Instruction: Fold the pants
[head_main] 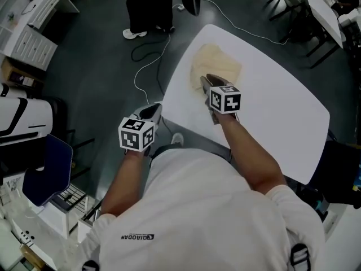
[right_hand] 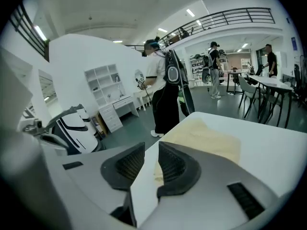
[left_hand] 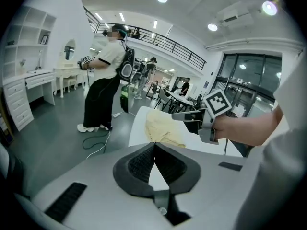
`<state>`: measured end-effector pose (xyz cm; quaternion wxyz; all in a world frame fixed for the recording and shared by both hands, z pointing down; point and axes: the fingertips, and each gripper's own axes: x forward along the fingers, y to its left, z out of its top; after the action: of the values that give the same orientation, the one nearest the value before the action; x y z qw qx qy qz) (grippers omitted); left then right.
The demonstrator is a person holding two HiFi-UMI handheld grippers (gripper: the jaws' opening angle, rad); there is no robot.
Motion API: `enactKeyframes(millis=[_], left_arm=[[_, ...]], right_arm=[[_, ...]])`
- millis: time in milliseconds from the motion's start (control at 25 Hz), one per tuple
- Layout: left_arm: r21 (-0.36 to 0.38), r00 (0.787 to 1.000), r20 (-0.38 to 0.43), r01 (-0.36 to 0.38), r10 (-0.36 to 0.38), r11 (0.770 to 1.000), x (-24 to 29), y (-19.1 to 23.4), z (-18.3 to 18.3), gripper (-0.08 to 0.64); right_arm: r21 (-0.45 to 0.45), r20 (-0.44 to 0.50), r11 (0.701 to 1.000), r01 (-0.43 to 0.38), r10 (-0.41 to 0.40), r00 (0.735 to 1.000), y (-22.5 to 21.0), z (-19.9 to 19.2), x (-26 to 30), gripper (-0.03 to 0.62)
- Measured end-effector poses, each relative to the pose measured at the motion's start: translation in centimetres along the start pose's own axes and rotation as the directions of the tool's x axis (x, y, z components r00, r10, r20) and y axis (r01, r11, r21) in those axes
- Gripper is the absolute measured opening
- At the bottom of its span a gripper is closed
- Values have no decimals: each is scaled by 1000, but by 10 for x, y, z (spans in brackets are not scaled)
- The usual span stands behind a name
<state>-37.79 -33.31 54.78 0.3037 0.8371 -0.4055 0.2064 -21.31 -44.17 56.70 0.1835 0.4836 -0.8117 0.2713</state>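
White table [head_main: 271, 106]: pants [head_main: 214, 61] folded nearly square, no clear long axis; left tool [left_hand: 154, 146] closed, empty; right tool [right_hand: 151, 145] parted, empty.

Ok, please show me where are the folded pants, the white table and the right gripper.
folded pants [head_main: 217, 61], head view, middle of the cream cloth.
white table [head_main: 276, 112], head view, bare top beside the pants.
right gripper [right_hand: 151, 145], right gripper view, between its open fingertips.

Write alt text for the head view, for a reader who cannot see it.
Seen from above, a person in white holds the right gripper over a white table, at the near edge of folded pale yellow pants. The left gripper hangs beside the table's edge, above the dark floor.
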Motion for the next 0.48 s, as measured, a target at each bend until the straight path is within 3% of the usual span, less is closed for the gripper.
enactKeyframes(millis=[200, 360, 480], left_arm=[[76, 998, 36, 49, -52, 996, 1, -71, 13, 28], [103, 994, 57, 83, -89, 991, -3, -126, 8, 28], [67, 987, 74, 139, -144, 988, -10, -168, -3, 28]], right_arm=[[30, 118, 999, -44, 40, 992, -2, -11, -111, 20], [40, 181, 992, -124, 115, 977, 3, -32, -183, 20], [-16, 181, 987, -163, 163, 970, 9, -55, -226, 20]])
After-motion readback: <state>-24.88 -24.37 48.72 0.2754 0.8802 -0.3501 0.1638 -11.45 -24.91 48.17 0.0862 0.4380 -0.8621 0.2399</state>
